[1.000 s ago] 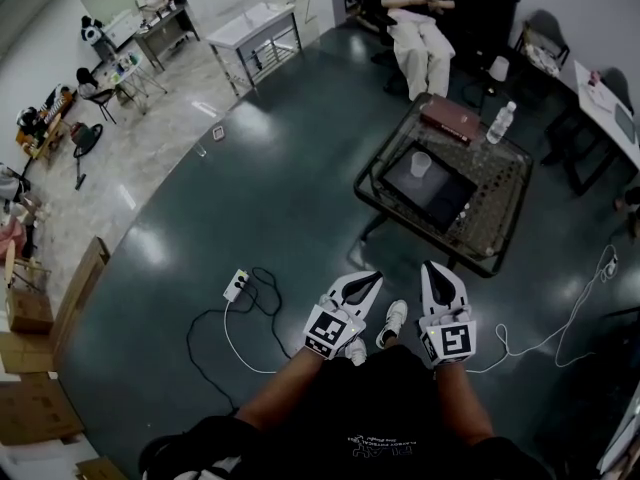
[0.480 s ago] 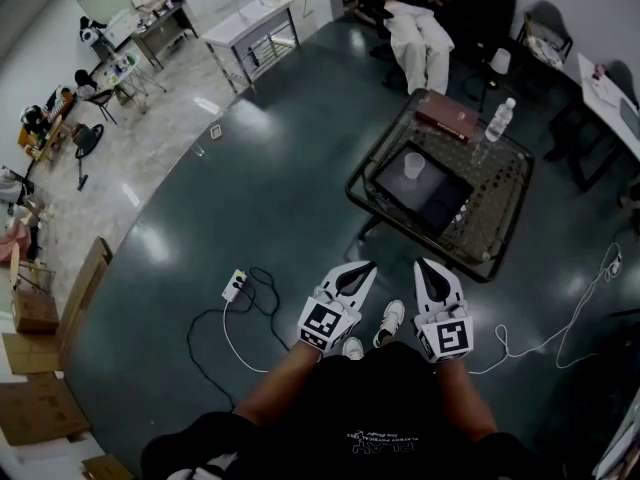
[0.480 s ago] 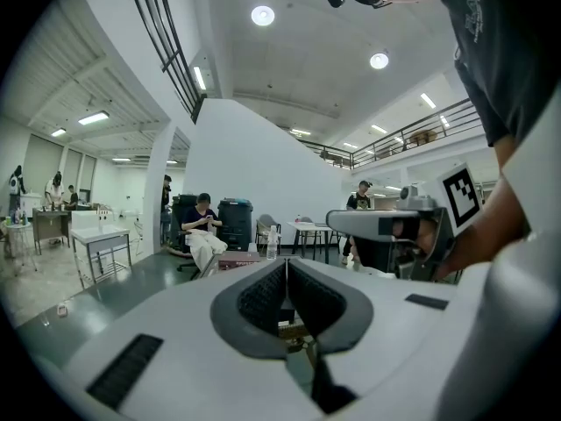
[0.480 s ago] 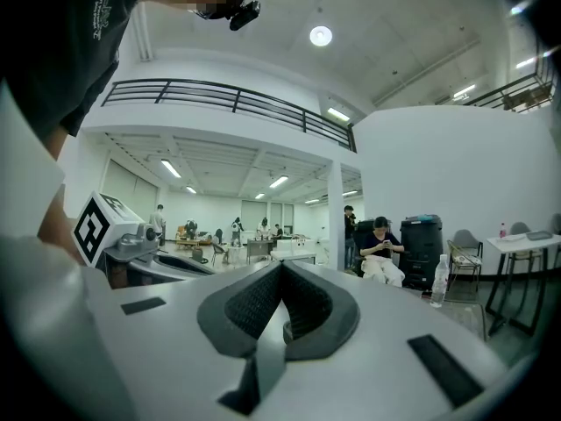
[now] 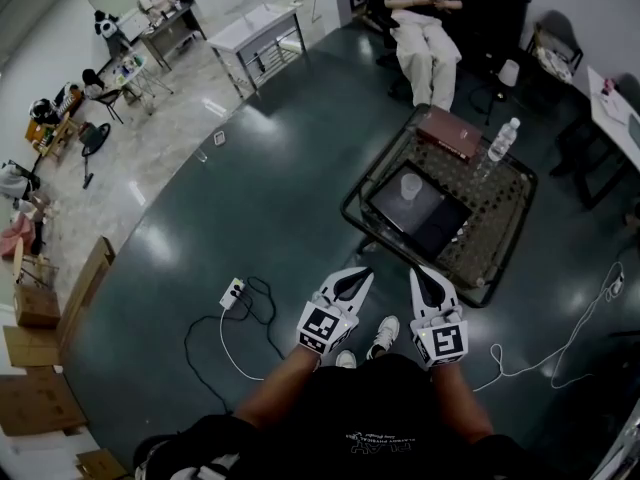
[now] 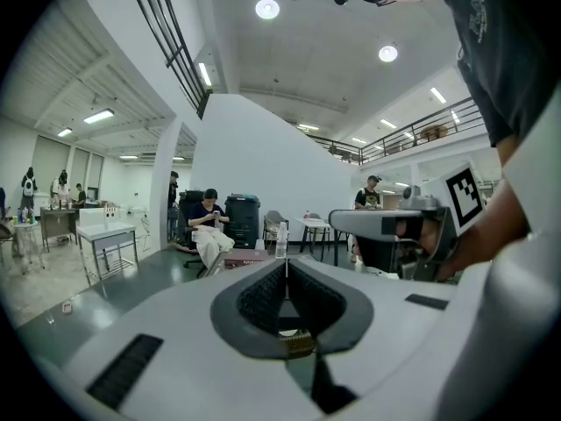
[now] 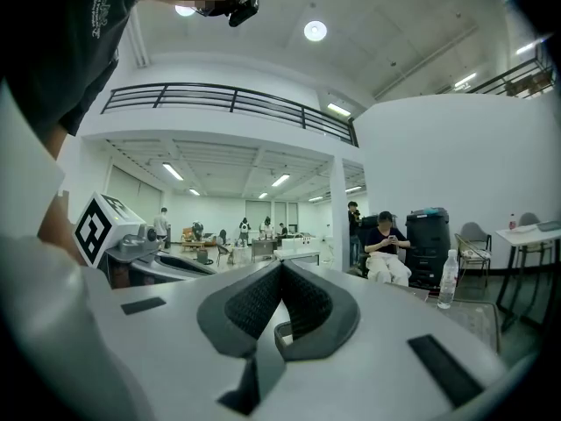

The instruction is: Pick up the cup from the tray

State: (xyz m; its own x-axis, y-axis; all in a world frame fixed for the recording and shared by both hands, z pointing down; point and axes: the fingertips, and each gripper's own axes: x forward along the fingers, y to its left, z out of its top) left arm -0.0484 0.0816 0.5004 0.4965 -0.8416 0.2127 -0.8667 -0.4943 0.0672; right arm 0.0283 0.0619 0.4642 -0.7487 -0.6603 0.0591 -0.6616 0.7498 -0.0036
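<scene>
A clear plastic cup [image 5: 411,186] stands upright at the far left end of a dark tray [image 5: 440,218] on a low glass table [image 5: 500,228]. Both grippers are held side by side close to the person's body, short of the table's near edge and apart from it. My left gripper [image 5: 356,272] is shut with nothing in it; its jaws meet in the left gripper view [image 6: 285,261]. My right gripper [image 5: 419,270] is likewise shut and holds nothing [image 7: 280,267]. The cup cannot be made out in either gripper view.
On the table lie a brown book [image 5: 450,133] and a water bottle [image 5: 498,140]. A person [image 5: 425,38] sits on a chair beyond it. A power strip [image 5: 233,291] with black cable lies on the floor at the left, a white cable [image 5: 560,343] at the right.
The view has moved forward: the table with the tray and cup stands closer to the grippers. Both grippers stay shut and side by side.
</scene>
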